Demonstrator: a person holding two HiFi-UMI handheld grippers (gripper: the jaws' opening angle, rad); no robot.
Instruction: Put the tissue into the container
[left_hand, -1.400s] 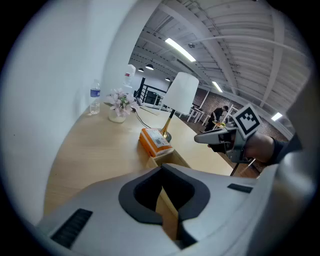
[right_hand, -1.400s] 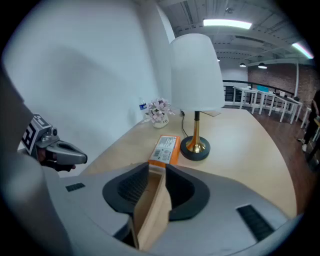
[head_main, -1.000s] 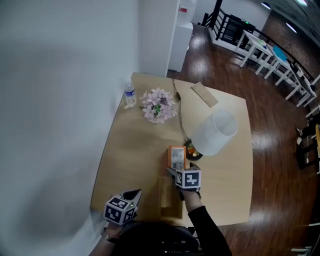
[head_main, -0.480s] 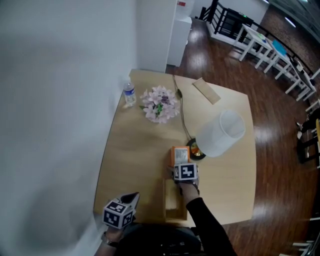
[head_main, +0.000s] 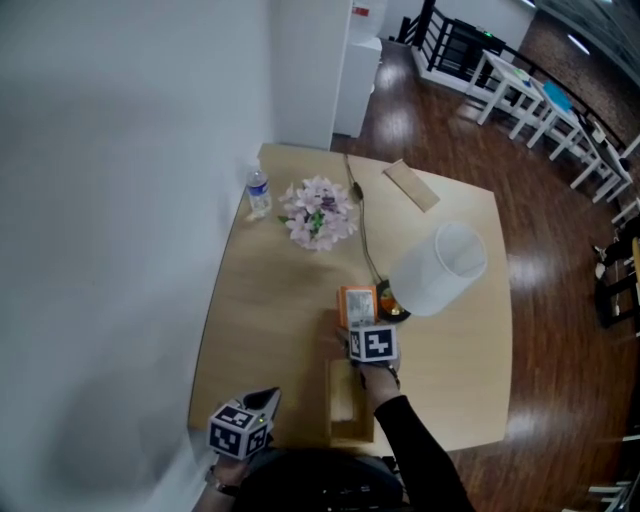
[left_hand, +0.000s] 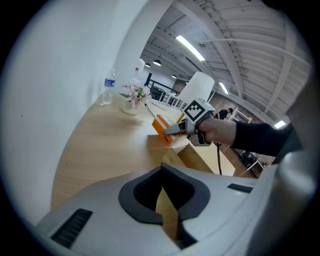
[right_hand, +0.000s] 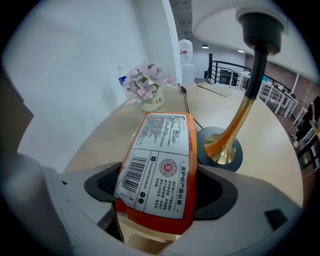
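The tissue pack (head_main: 357, 302), orange with a white printed label, lies on the wooden table (head_main: 270, 300) beside the lamp base. My right gripper (head_main: 372, 345) is at its near end. In the right gripper view the tissue pack (right_hand: 160, 170) stands between the two jaws of that gripper (right_hand: 159, 189); the jaws are closing, with dark gaps still showing at both pads. The container, an open wooden box (head_main: 334, 400), sits just behind that gripper near the table's front edge. My left gripper (head_main: 240, 428) hovers at the table's near left corner, its jaws (left_hand: 161, 170) shut on nothing.
A lamp with a white shade (head_main: 437, 268) and a brass stem (right_hand: 235, 130) stands right of the pack. A vase of pink flowers (head_main: 320, 212), a water bottle (head_main: 259, 190) and a flat cardboard piece (head_main: 411, 184) are at the far side. A white wall runs along the left.
The head view has shifted slightly. The right gripper stays at the near end of the tissue pack, and the left gripper holds its place at the near left corner.
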